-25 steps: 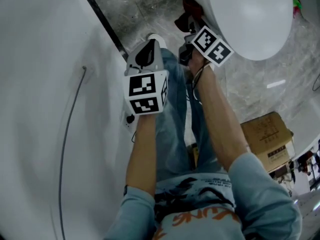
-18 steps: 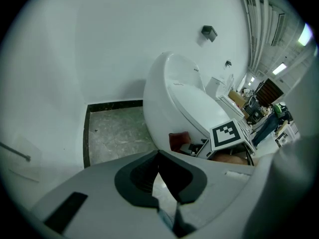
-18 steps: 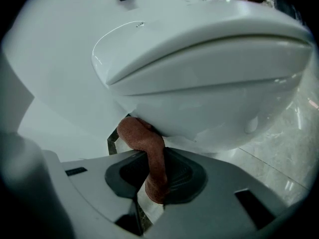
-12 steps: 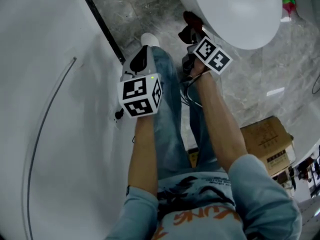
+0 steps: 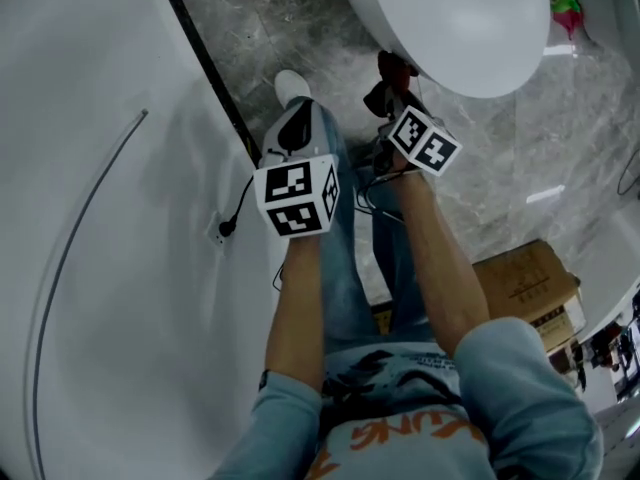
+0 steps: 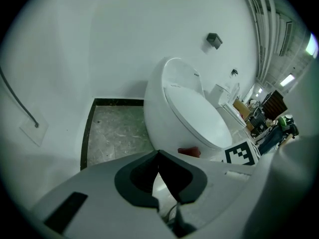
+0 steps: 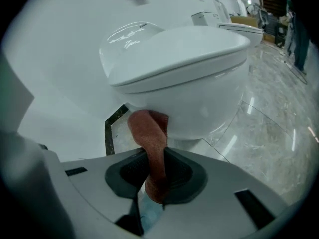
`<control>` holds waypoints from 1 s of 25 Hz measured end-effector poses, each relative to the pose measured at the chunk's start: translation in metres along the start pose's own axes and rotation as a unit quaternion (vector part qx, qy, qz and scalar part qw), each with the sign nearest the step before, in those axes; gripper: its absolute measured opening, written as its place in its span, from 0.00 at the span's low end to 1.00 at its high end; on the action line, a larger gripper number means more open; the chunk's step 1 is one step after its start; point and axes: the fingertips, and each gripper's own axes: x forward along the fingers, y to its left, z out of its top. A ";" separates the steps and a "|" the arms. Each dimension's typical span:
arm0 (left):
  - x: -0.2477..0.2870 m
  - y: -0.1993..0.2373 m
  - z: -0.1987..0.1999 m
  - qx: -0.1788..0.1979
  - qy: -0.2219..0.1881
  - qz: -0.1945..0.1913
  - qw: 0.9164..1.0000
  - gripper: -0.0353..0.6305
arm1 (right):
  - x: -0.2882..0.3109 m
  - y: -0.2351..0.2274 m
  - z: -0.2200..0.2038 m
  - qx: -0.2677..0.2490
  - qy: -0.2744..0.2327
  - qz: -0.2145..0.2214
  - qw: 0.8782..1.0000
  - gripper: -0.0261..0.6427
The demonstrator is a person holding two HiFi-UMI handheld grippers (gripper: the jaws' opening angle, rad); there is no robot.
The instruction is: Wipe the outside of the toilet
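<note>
Toilet (image 5: 470,28): white, lid down; in the head view we see it at the upper right of the frame, standing on the grey marble floor (image 5: 300,18).
Cloth (image 7: 149,128): red, folded into a narrow strip; in the right gripper view it rises from the jaws at the lower centre, and its top end lies against the bowl, under the rim.
Right gripper (image 5: 385,86): clenched on the cloth, which is pinched between the two dark pads; in the head view its tip is at the edge of the toilet, just left of the bowl.
Right arm: we see the bare forearm run from the light-blue sleeve (image 5: 520,398) at the lower right up to the marker cube (image 5: 425,140), a little right of centre, stretched toward the toilet.
Left gripper (image 6: 159,156): jaws pressed together at the tips, with nothing between them; it points at the side of the toilet but is apart from it.
Left arm: forearm nearly straight up the frame from the lower centre, with its cube in the middle, left of the right one and lower in the frame.
Wall (image 5: 80,218): white, fills the left of the head view; a thin grey cable (image 5: 70,238) curves over it.
Legs: blue jeans (image 5: 345,288) under the two arms, one white shoe (image 5: 292,85) on the floor above the left gripper.
Box (image 5: 525,283): brown cardboard, at the right edge, well apart from the toilet.
</note>
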 end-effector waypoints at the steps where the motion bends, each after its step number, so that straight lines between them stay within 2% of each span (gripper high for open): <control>1: 0.000 0.002 0.001 0.000 0.001 0.002 1.000 0.05 | -0.002 0.007 -0.003 -0.007 0.003 0.006 1.000 0.15; 11: 0.015 0.056 0.035 -0.005 0.014 0.014 1.000 0.05 | 0.021 0.090 -0.006 -0.002 0.021 0.045 0.999 0.15; 17: 0.038 0.080 0.060 -0.005 0.033 0.002 0.999 0.05 | 0.055 0.147 0.020 -0.081 0.024 0.065 0.994 0.15; 25: 0.065 0.114 0.099 0.002 0.049 -0.014 0.999 0.05 | 0.111 0.188 0.057 -0.094 0.021 0.051 0.994 0.15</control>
